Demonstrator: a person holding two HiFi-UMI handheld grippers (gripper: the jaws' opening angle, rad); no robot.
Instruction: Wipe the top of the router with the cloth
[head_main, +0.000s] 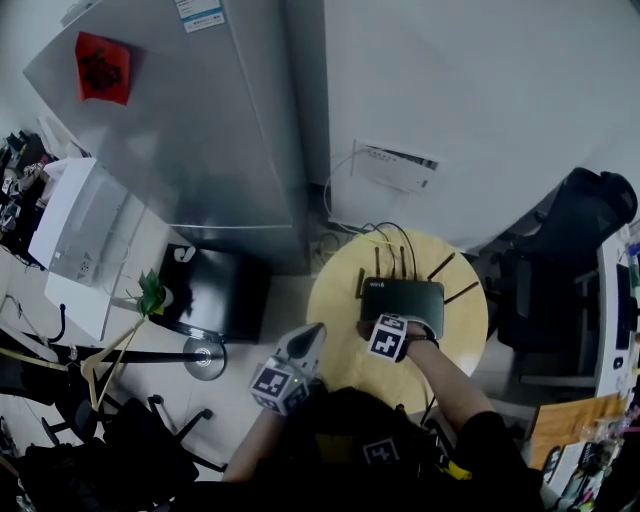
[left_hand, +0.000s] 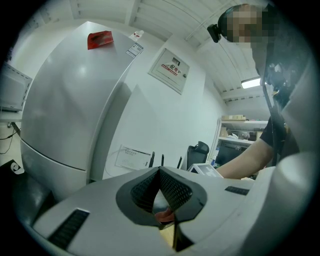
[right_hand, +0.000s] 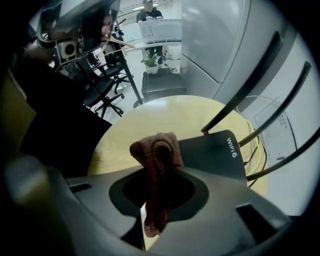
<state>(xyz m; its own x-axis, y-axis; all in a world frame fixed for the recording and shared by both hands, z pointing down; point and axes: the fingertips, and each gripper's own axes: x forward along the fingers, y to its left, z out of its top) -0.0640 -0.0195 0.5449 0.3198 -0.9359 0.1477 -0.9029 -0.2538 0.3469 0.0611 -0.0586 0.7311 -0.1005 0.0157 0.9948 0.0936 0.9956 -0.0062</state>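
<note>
The black router (head_main: 402, 298) lies on the round yellow table (head_main: 340, 300), its antennas sticking out at the far side. My right gripper (head_main: 381, 327) is at the router's near left edge, shut on a reddish-brown cloth (right_hand: 156, 155). The cloth bunches over the corner of the router (right_hand: 215, 155), which carries a "WiFi6" print, and its tail hangs down between the jaws. My left gripper (head_main: 311, 337) is held up off the table's left edge, away from the router. Its jaws (left_hand: 161, 192) meet with nothing between them.
A tall grey cabinet (head_main: 200, 120) and a white wall stand behind the table, with cables (head_main: 385, 235) trailing down to the router. A black box (head_main: 215, 290), a small plant (head_main: 150, 295) and a hanger stand (head_main: 100, 365) are on the left. A black office chair (head_main: 590, 220) is on the right.
</note>
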